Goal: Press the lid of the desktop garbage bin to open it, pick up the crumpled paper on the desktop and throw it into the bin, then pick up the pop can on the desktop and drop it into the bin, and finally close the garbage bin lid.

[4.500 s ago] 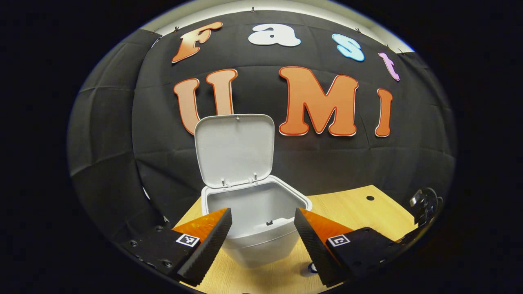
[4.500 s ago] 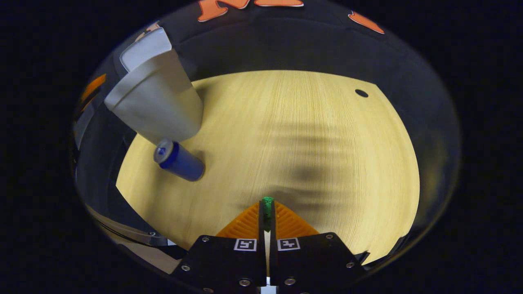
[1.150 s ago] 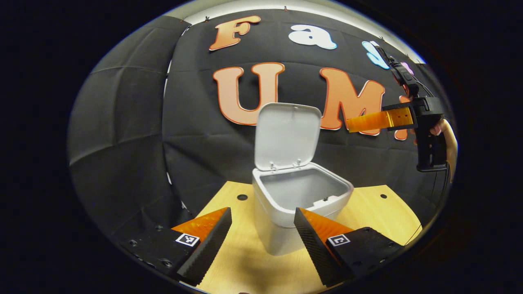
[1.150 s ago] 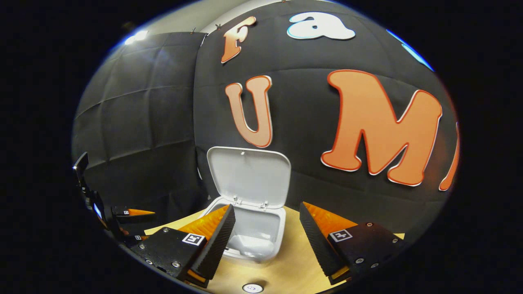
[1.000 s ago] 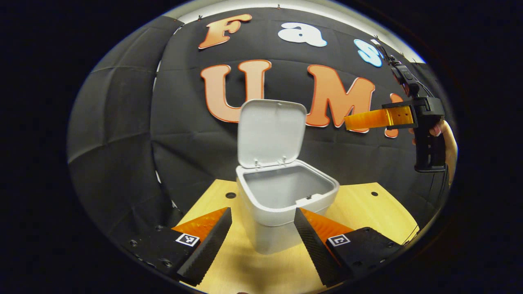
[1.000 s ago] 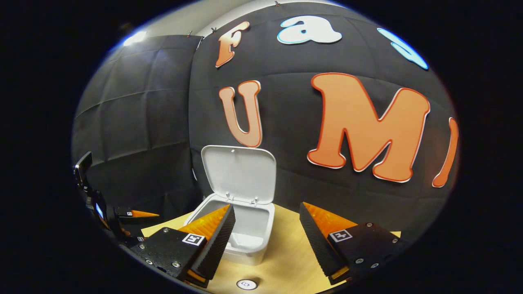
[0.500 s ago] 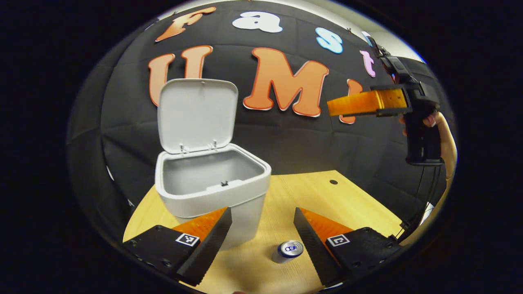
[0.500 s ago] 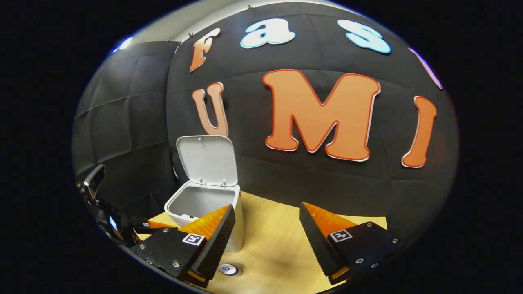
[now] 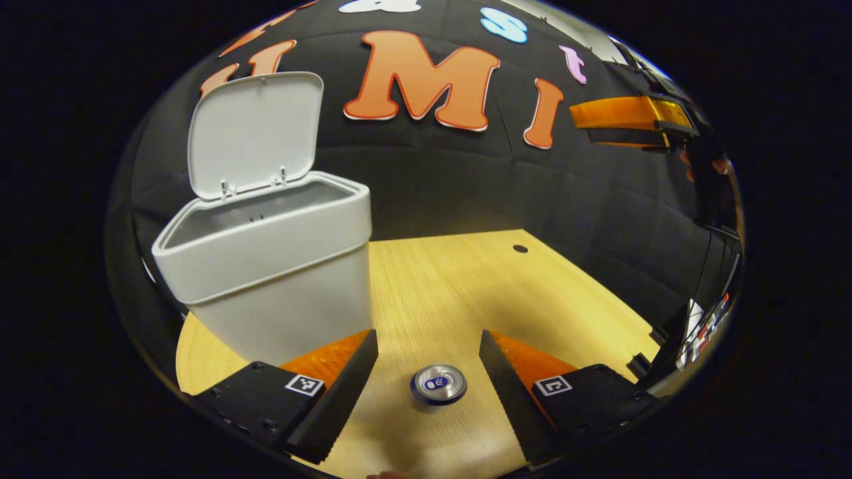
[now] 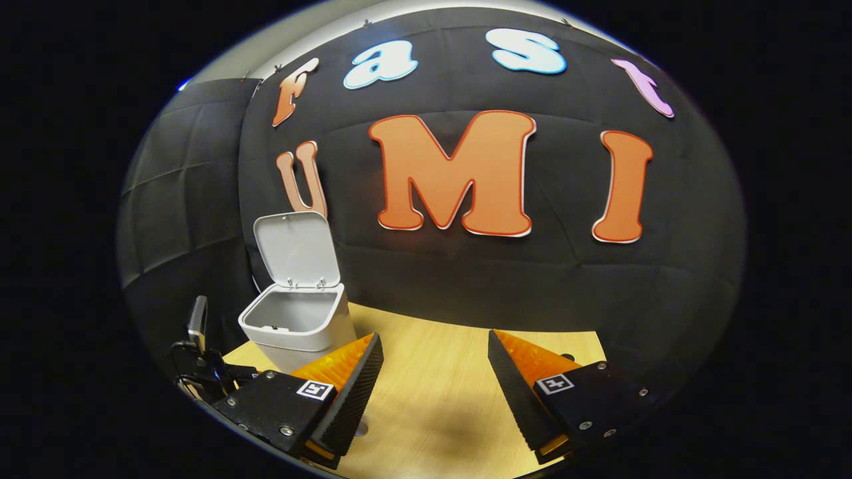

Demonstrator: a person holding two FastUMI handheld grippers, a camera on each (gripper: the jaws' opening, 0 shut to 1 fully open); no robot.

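The left gripper [image 9: 426, 386] hangs over the upright pop can [image 9: 438, 384] near the desk's [image 9: 466, 286] front edge, fingers apart; lower squarely, then squeeze; the right gripper [image 10: 432, 399], also apart, probably idles; the bin [image 9: 266, 266] stands open.

I see a light wood tabletop [image 9: 466, 279] with a small dark round hole [image 9: 520, 249] near its far edge. Black cloth wall [image 10: 506, 279] behind it.
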